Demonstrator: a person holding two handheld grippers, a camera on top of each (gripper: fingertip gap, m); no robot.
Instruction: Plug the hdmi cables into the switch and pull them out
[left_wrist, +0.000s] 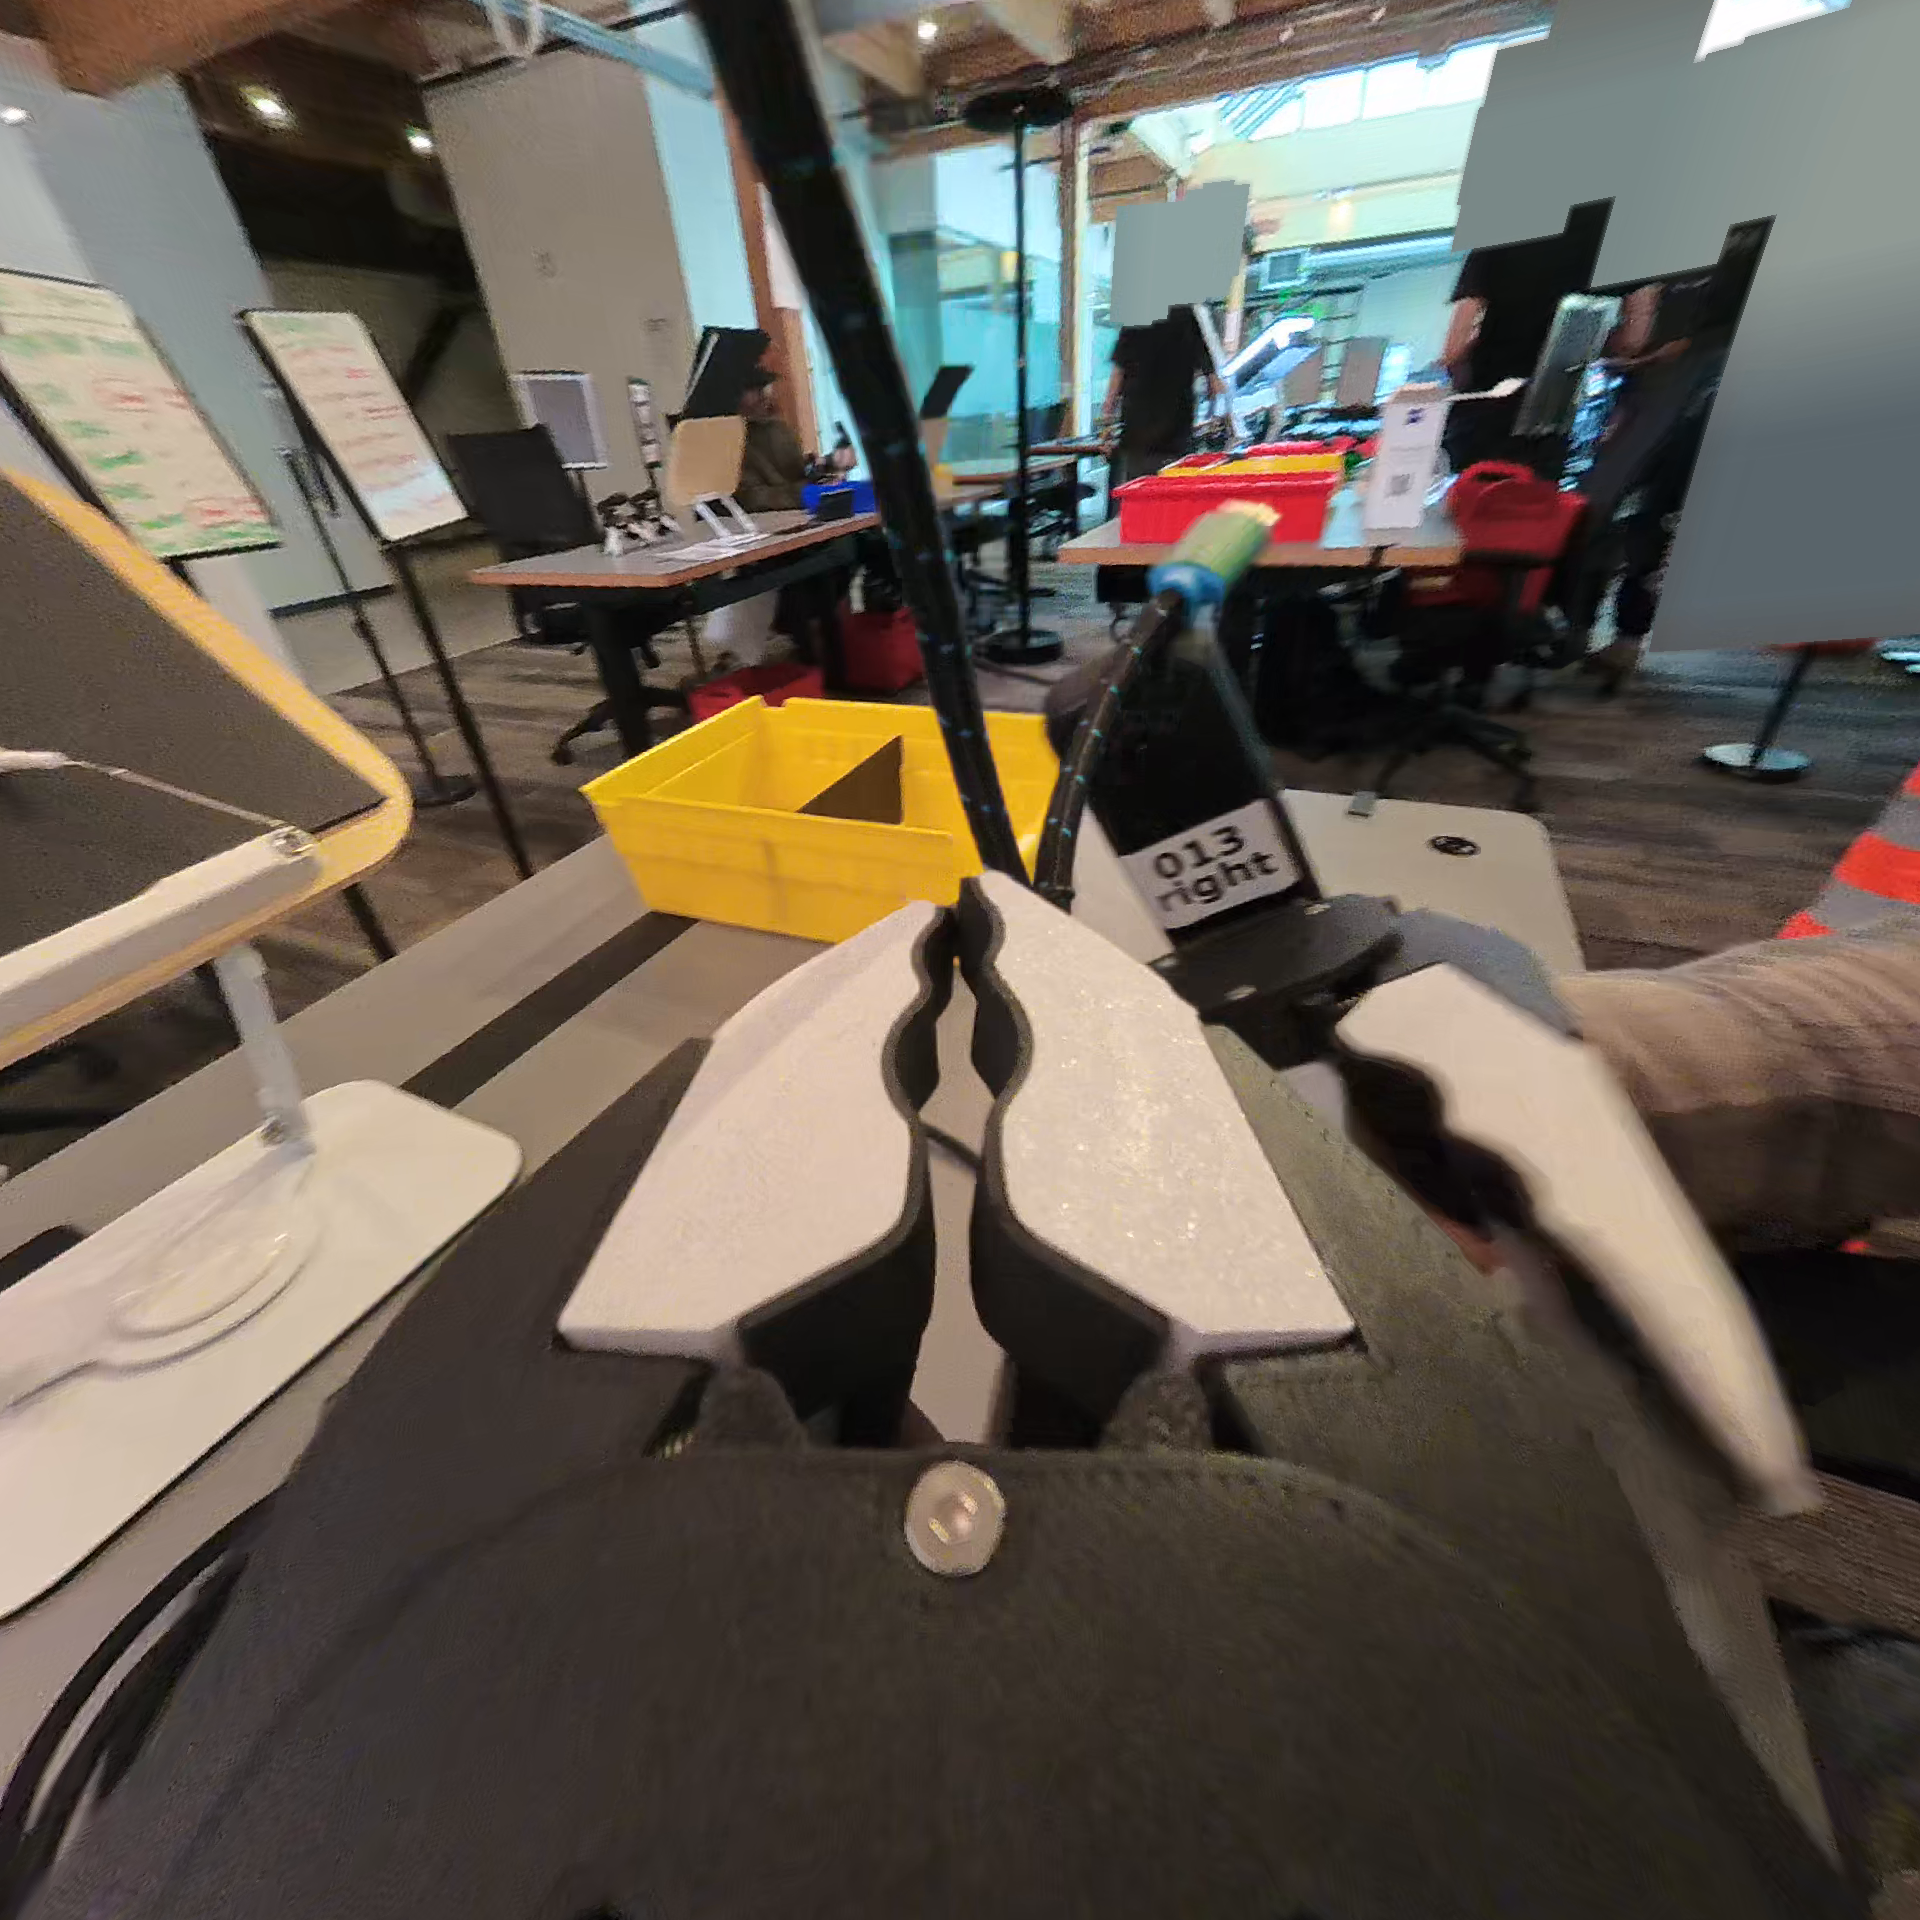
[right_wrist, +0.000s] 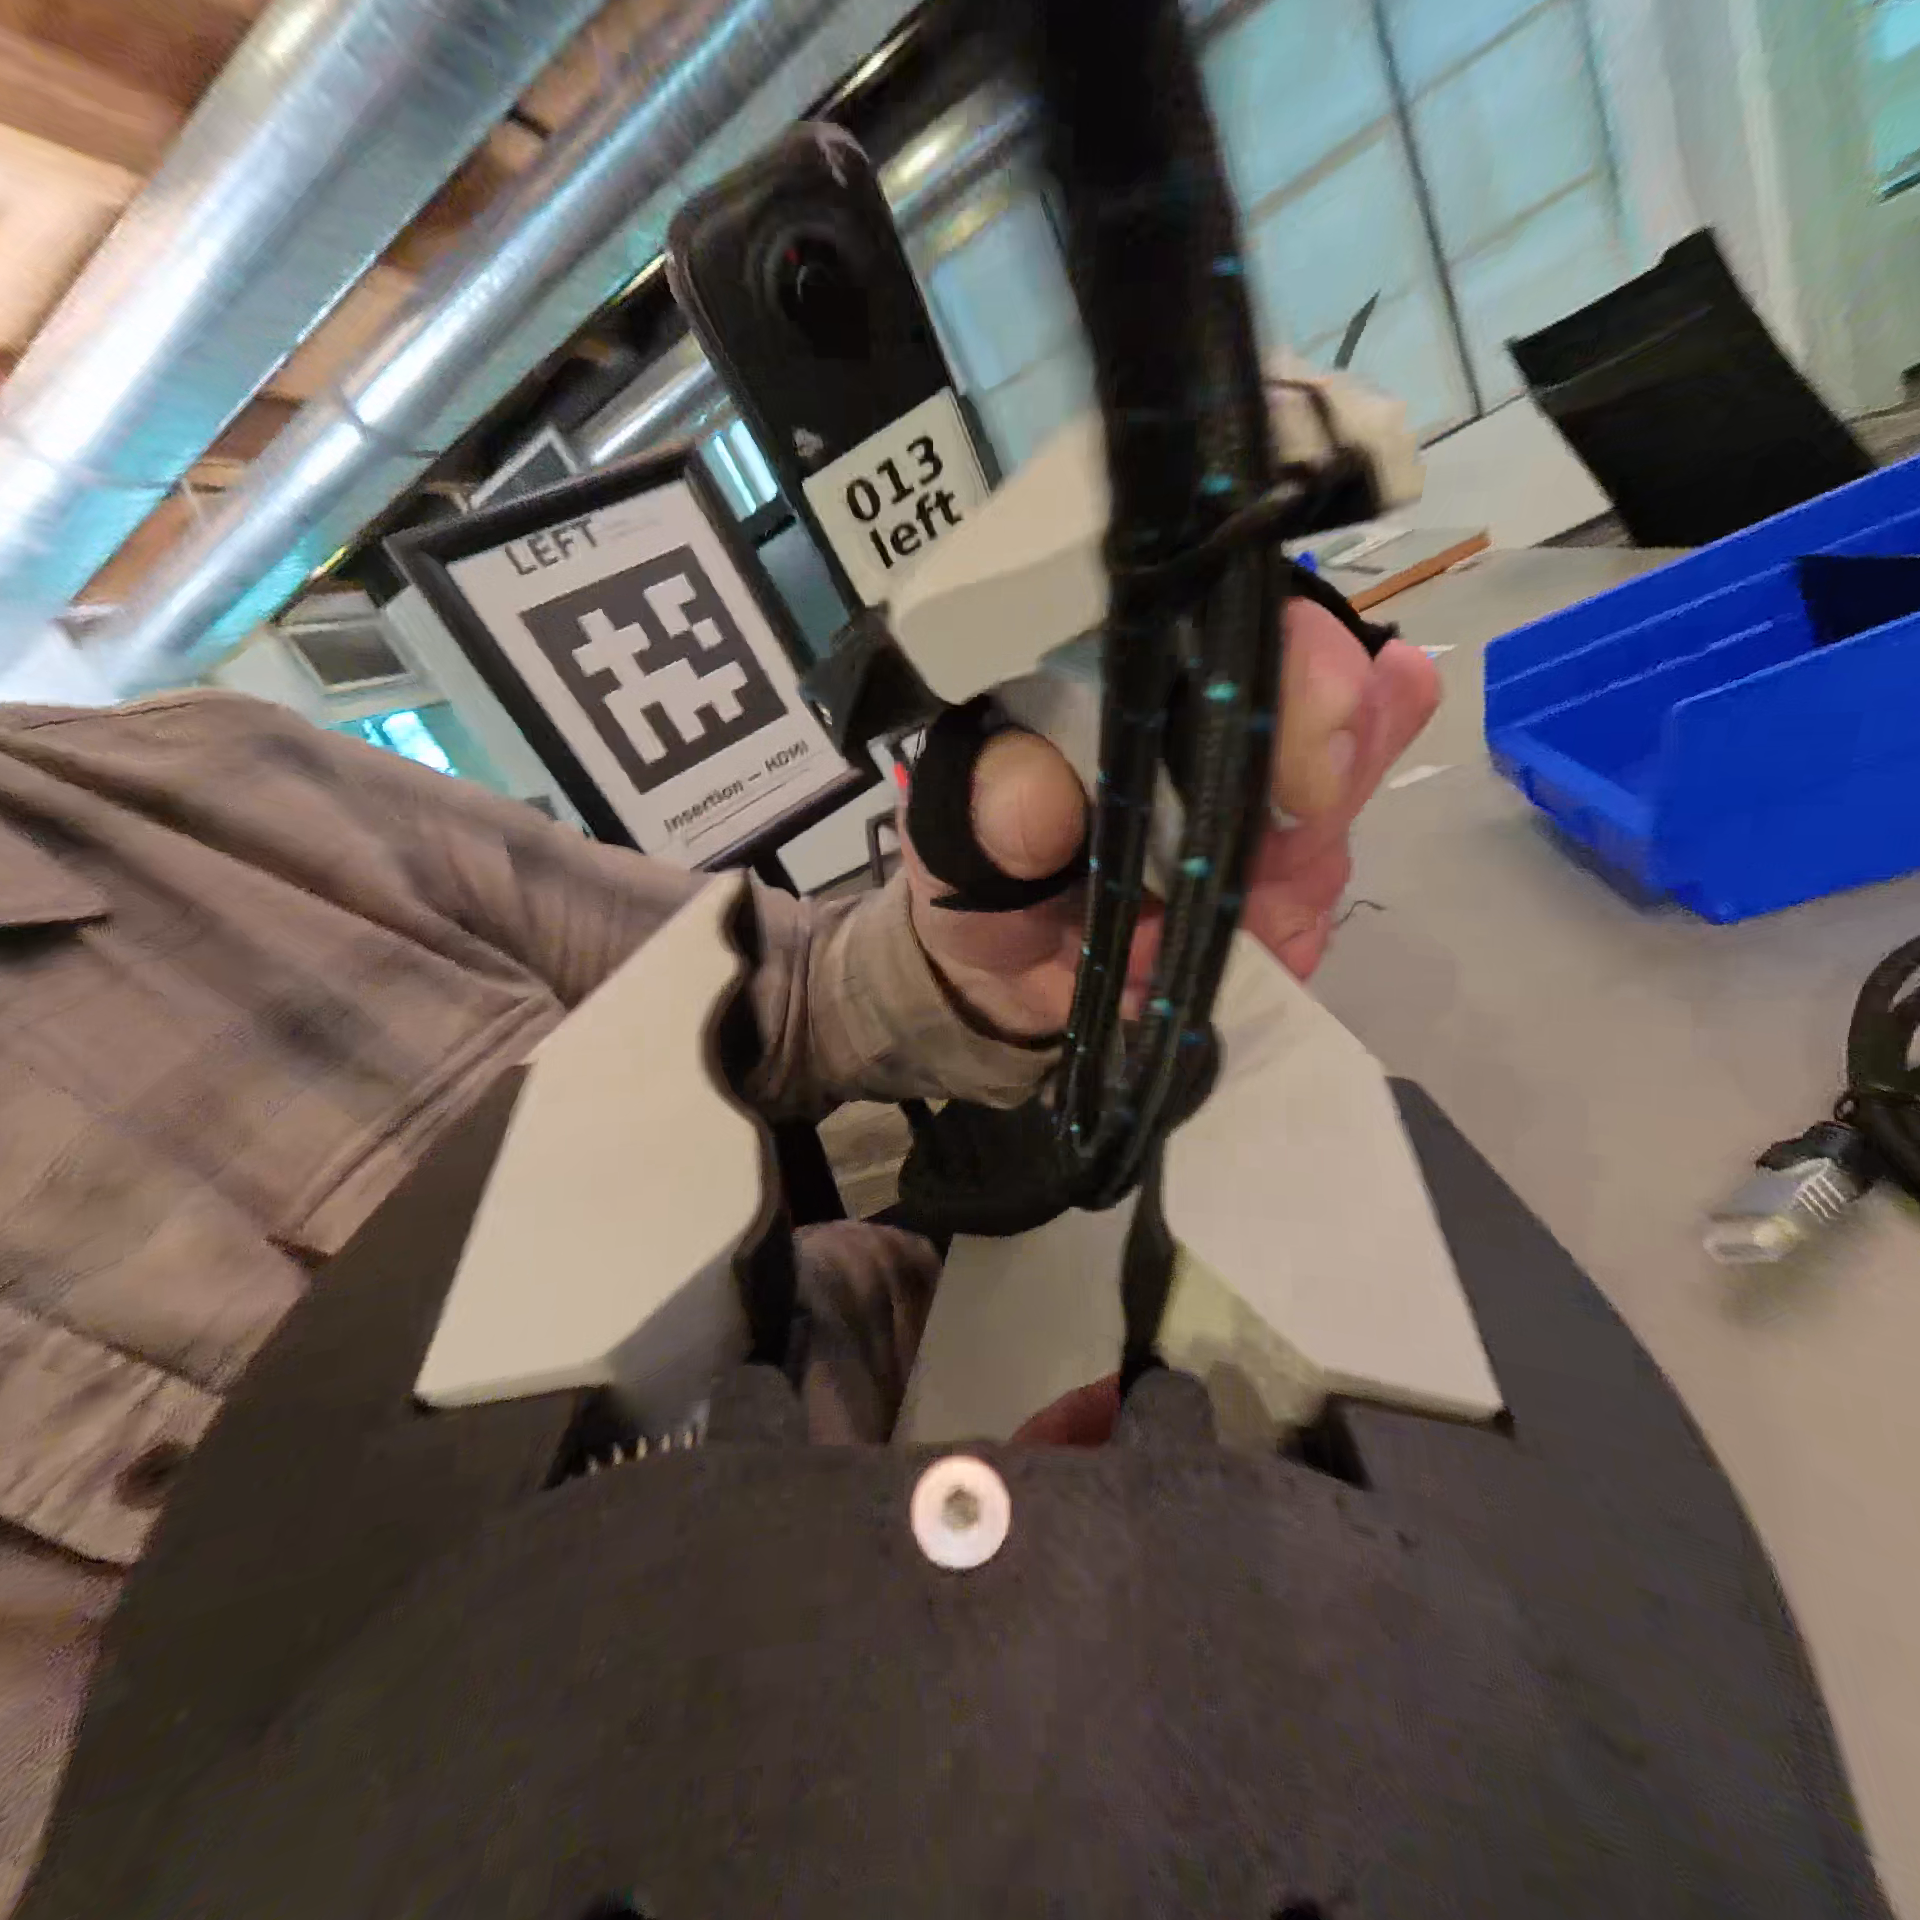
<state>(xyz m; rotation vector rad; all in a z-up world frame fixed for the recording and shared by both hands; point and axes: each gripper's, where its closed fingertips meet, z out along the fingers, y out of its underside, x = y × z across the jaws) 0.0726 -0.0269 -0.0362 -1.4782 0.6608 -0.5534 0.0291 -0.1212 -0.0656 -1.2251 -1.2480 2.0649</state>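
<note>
A black braided cable (left_wrist: 894, 499) with blue flecks is rising from the tips of the left tongs (left_wrist: 964, 914) toward twelve o'clock in the left wrist view. Those tongs are pinching it, their two white fingers nearly closed at the tips. Just at one o'clock of them, the cable's plug (left_wrist: 1221, 542), with a blue collar and a green, blurred end, is sticking up in the air above the surface (left_wrist: 1455, 883).

In the right wrist view the same cable (right_wrist: 1174, 644) is hanging doubled in front of the camera, passing over the inner edge of the far finger of the right tongs (right_wrist: 961, 997). The right tongs are standing wide apart, and I cannot tell whether the cable is merely lying against that finger. Behind the cable, at twelve o'clock, a hand (right_wrist: 1039, 831) in a fingerless black glove is gripping the other tool.

At three o'clock a second cable's silver plug (right_wrist: 1782, 1205) is lying on the grey surface (right_wrist: 1558, 1039), with a blue bin (right_wrist: 1714, 727) near it at two o'clock. In the left wrist view a yellow bin (left_wrist: 790, 821) is sitting at twelve o'clock just beyond the left tongs, and a white stand (left_wrist: 208, 1247) is at nine o'clock.
</note>
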